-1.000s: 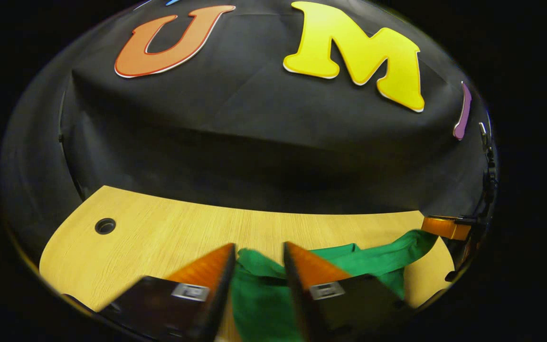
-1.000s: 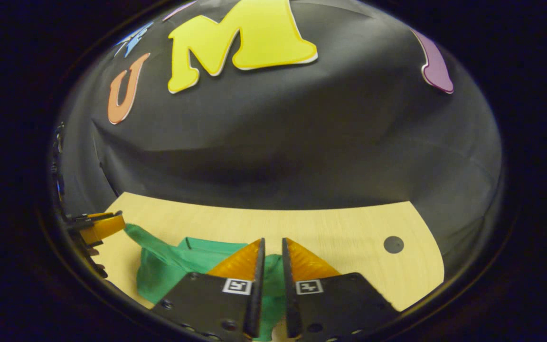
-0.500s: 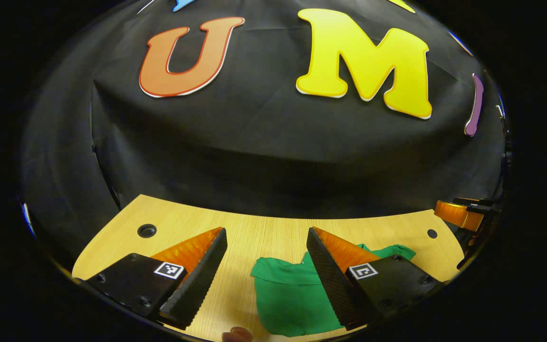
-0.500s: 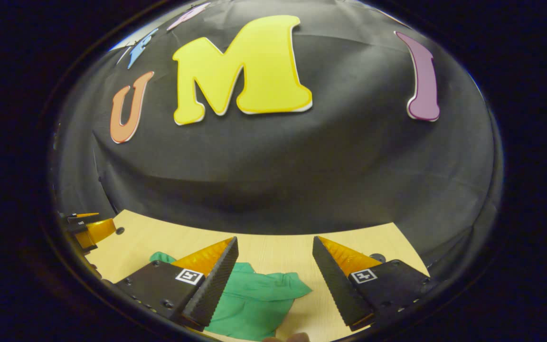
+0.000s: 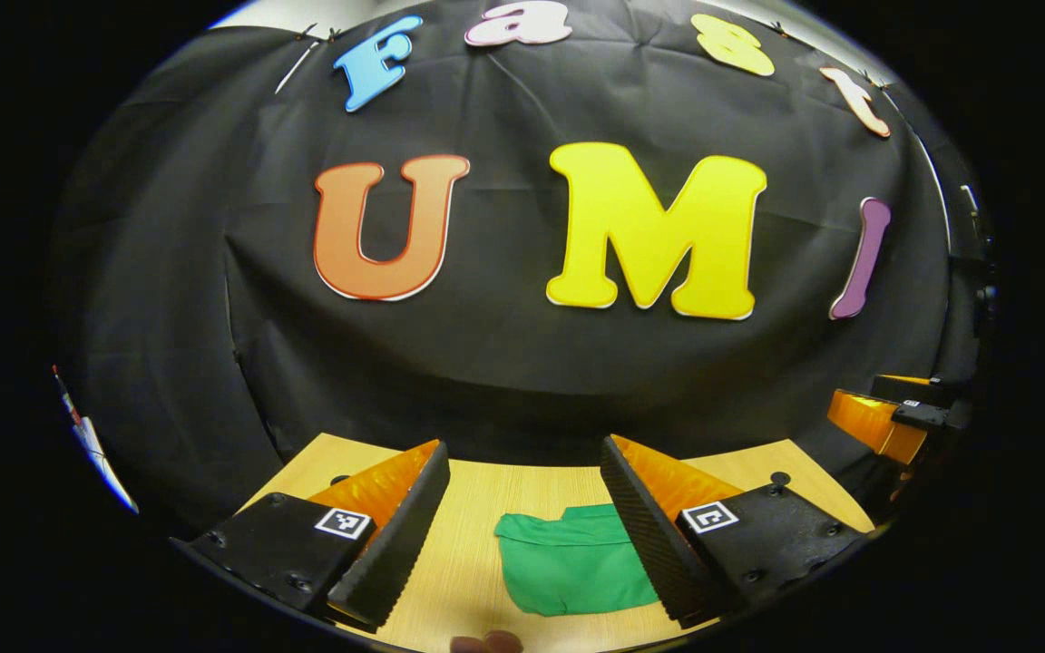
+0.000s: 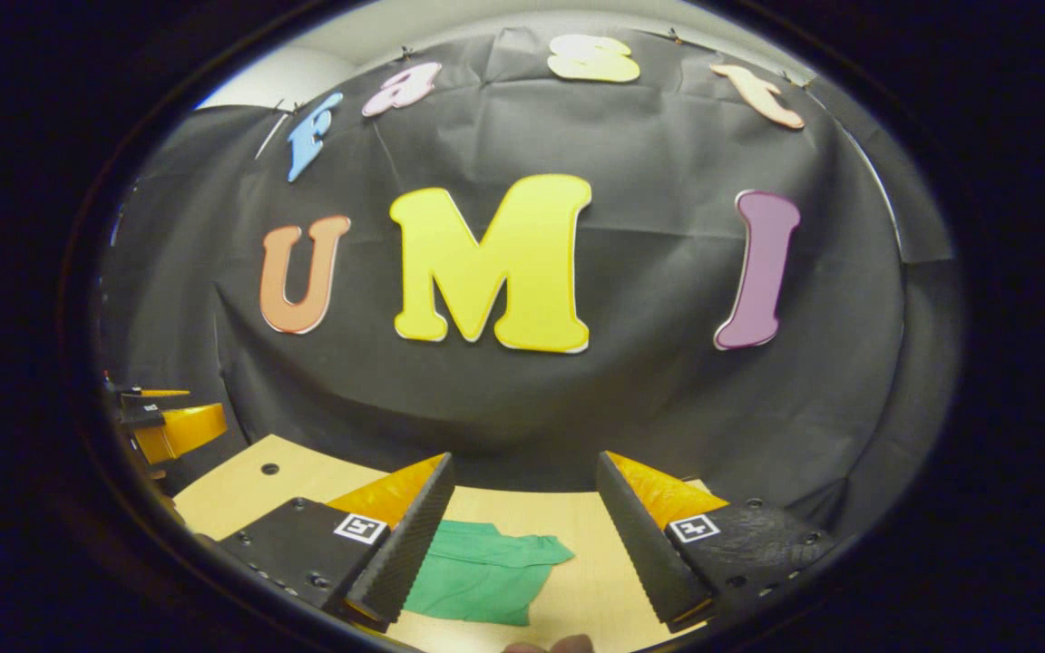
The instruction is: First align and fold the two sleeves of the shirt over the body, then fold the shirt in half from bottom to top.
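Left gripper view: the left claw stands wide open, fingers well apart, nothing between them. It hangs above the wooden worktop, apart from the cloth. The green shirt lies on the worktop as a compact folded bundle, seen through the gap between the fingers but closer to the right-hand finger, whose inner edge covers part of it. Its top edge shows a rumpled fold; the rest looks fairly flat. A small round hole sits in the worktop near the far right corner. A fingertip of the person peeks in at the very bottom edge. The other claw shows at the right edge of this view, raised off the worktop w/ the black booth wall behind it.

Right gripper view: the right claw is also spread wide, holding nothing, and up off the worktop. The shirt lies below, toward the left-hand finger, partly hidden by it (one corner juts out to the right, approx. mid-gap). The worktop has a round hole near its far left corner. The left claw appears at the left edge of this view, lifted clear of the surface. Fingertips of the person show at the bottom edge.
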Motion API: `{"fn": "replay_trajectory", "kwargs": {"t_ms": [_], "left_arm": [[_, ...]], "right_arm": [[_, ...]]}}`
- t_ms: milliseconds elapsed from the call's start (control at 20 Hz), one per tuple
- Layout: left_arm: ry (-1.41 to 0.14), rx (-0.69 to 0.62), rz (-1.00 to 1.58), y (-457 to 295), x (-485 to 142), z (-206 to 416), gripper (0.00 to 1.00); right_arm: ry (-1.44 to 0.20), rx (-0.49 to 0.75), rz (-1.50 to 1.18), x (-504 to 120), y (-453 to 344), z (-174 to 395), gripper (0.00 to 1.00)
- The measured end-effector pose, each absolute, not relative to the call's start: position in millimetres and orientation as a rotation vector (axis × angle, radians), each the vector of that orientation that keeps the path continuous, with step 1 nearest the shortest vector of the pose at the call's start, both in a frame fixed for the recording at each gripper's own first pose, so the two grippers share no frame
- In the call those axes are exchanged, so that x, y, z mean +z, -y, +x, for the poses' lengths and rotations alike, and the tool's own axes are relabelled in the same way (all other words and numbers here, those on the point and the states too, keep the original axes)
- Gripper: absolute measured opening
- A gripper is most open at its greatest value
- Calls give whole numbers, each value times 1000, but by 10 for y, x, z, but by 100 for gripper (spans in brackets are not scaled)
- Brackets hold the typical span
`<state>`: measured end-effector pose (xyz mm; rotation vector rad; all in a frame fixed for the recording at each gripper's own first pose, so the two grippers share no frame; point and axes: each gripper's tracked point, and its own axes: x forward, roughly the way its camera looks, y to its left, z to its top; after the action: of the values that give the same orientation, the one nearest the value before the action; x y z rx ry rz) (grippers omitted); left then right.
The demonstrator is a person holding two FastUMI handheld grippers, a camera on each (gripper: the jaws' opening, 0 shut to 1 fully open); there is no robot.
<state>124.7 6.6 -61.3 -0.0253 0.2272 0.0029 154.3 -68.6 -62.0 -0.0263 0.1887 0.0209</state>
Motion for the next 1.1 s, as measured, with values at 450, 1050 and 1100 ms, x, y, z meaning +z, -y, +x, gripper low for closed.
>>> {"fn": "replay_trajectory", "kwargs": {"t_ms": [450, 1050, 1100], "left_arm": [[-141, 3, -66, -127, -24, -56, 100], [-119, -16, -47, -187, 153, -596, 100], [-119, -19, -43, -177, 183, -612, 100]], "right_arm": [[-143, 56, -7, -268, 120, 91, 98], [-120, 88, 47, -86, -267, -492, 97], [-124, 90, 51, -87, -289, -506, 94]]}}
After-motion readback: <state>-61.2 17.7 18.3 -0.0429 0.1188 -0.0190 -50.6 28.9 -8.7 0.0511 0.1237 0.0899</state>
